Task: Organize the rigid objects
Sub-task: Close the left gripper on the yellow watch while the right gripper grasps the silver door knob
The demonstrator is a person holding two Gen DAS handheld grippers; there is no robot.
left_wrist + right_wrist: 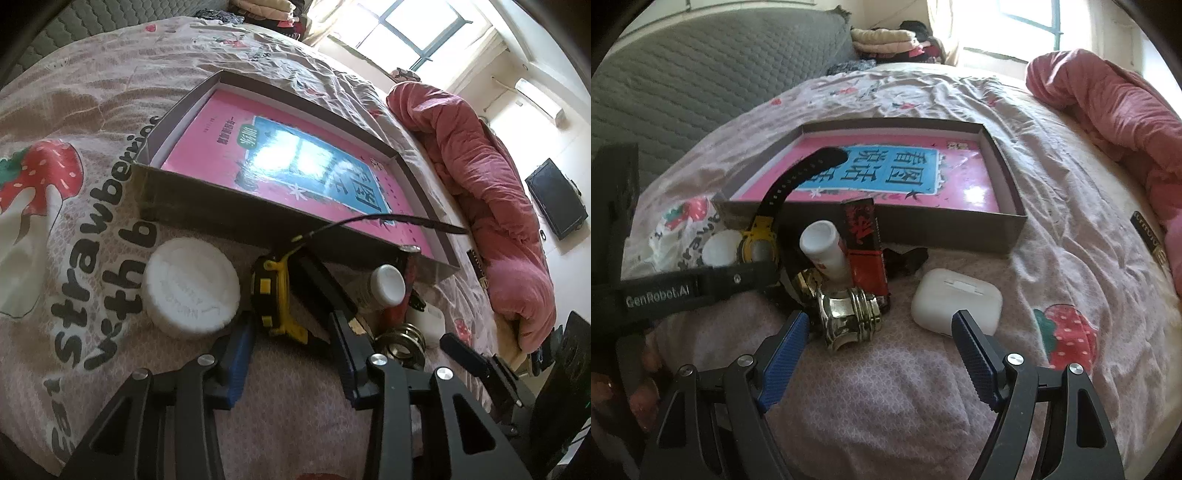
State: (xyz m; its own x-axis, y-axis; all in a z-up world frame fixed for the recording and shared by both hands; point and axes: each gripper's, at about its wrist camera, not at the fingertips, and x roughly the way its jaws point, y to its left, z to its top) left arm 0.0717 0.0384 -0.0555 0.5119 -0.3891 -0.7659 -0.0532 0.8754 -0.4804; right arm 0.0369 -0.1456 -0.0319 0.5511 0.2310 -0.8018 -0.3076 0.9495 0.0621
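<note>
A shallow grey box (207, 206) (945, 225) with a pink book (295, 158) (886, 177) inside lies on the bed. In front of it lie a yellow-and-black watch (275, 291) (757, 236), a white round lid (190, 286) (720, 247), a white bottle (384, 286) (823, 247), a red-and-black box (864, 243), a brass fitting (400, 341) (849, 317) and a white earbud case (955, 301). My left gripper (293, 332) is open, its jaws on either side of the watch. My right gripper (881, 325) is open, between the fitting and the earbud case.
The strawberry-print bedsheet (1052, 206) is wrinkled. A rolled pink quilt (480, 177) (1115, 110) lies along the right side. A grey quilted headboard (701, 74) stands at the back left. A dark object (1148, 236) lies by the quilt.
</note>
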